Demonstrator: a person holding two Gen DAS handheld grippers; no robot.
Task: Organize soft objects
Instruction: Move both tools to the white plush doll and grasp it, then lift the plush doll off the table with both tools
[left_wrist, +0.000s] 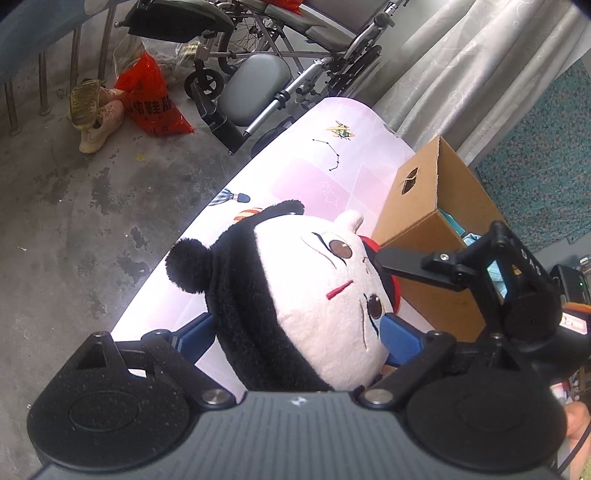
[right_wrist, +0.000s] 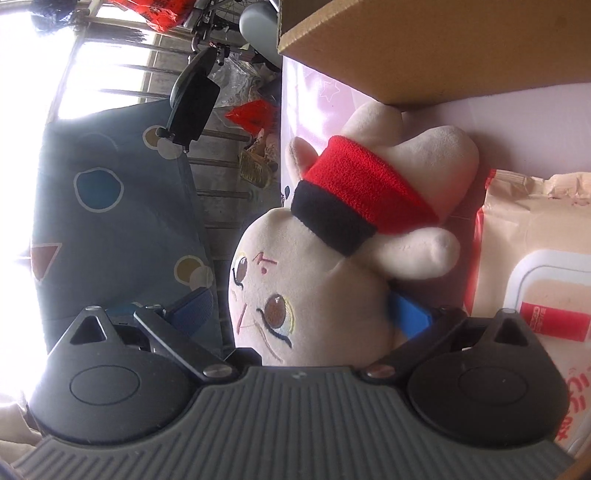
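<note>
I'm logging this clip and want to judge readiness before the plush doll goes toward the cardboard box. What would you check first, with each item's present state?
1. Left tongs around the plush doll, blue pads on either side of its head: ok.
2. Right tongs also bracket the doll's head: ok, though firm contact cannot be told.
3. Cardboard box open on top: ok.
4. Room left in the box: cannot tell; something light blue lies inside.
5. Doll free of neighbours: not ok; it lies close against the box and the wipes pack.
6. Red band still on its body: ok.
</note>
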